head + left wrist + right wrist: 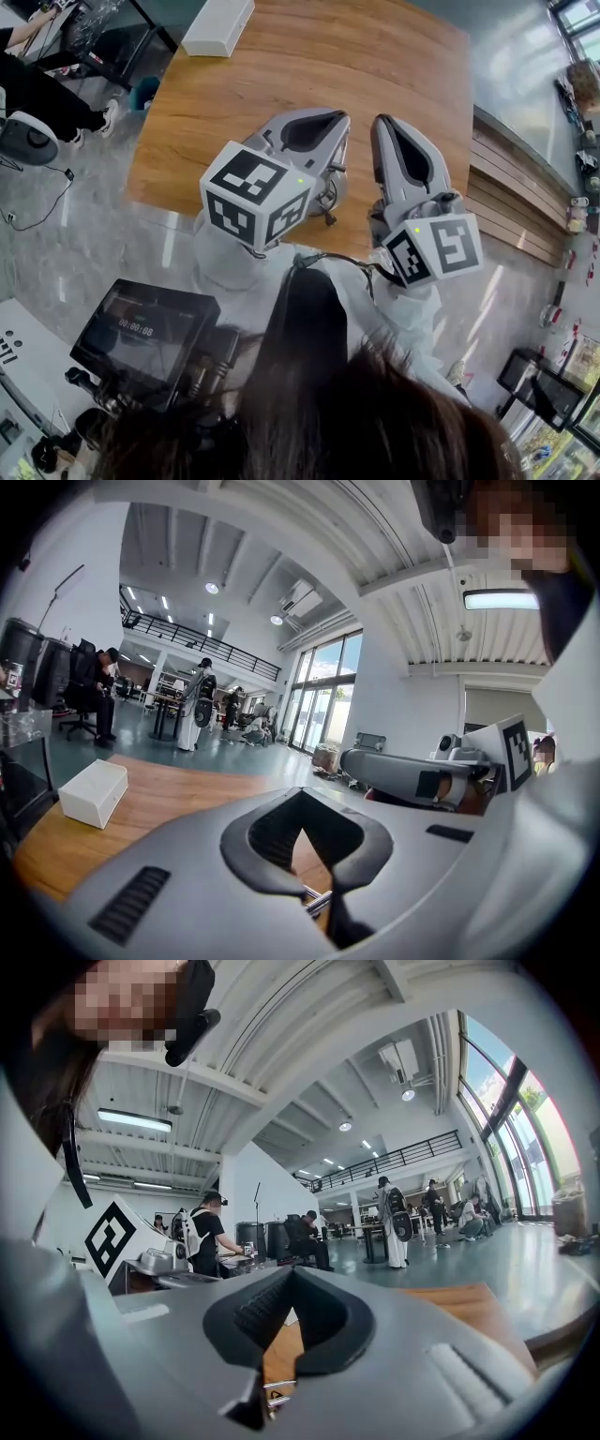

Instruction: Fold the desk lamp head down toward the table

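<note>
No desk lamp shows in any view. In the head view my left gripper (319,120) and right gripper (384,122) hover side by side over the near edge of the wooden table (309,66), both pointing away from me. Each has its jaws shut with nothing between them. The left gripper view looks along shut jaws (302,794) over the tabletop, with the right gripper (412,775) beside them. In the right gripper view the jaws (292,1271) are likewise shut and empty, with bare wood beyond.
A white rectangular box (217,26) lies at the table's far left corner, seen also as the box (92,792) in the left gripper view. A screen on a rig (141,337) stands at my lower left. Several people and desks fill the hall beyond.
</note>
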Demonstrator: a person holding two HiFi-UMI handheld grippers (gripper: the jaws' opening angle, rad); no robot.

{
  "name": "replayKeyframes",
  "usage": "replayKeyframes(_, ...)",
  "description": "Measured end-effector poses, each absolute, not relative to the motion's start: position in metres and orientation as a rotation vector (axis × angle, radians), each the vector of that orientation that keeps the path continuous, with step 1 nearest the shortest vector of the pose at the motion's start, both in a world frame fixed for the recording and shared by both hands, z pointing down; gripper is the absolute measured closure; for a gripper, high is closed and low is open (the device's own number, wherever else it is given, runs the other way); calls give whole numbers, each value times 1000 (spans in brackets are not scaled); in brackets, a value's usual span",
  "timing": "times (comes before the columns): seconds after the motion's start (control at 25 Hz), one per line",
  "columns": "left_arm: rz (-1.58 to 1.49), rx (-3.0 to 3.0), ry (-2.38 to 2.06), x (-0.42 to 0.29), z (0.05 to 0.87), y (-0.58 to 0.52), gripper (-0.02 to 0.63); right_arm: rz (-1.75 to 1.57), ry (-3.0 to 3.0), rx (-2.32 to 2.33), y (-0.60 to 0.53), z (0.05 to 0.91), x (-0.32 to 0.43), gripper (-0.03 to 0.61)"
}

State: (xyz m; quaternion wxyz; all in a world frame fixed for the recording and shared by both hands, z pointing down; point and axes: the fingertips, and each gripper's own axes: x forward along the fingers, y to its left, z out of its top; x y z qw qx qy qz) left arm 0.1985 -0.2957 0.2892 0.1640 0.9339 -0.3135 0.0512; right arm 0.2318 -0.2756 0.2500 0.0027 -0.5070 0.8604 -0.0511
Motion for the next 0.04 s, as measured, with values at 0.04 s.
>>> replayKeyframes(0.04,148,2663,-894,197,289,-296,612,-160,2698,-1590,-276,249,230,578)
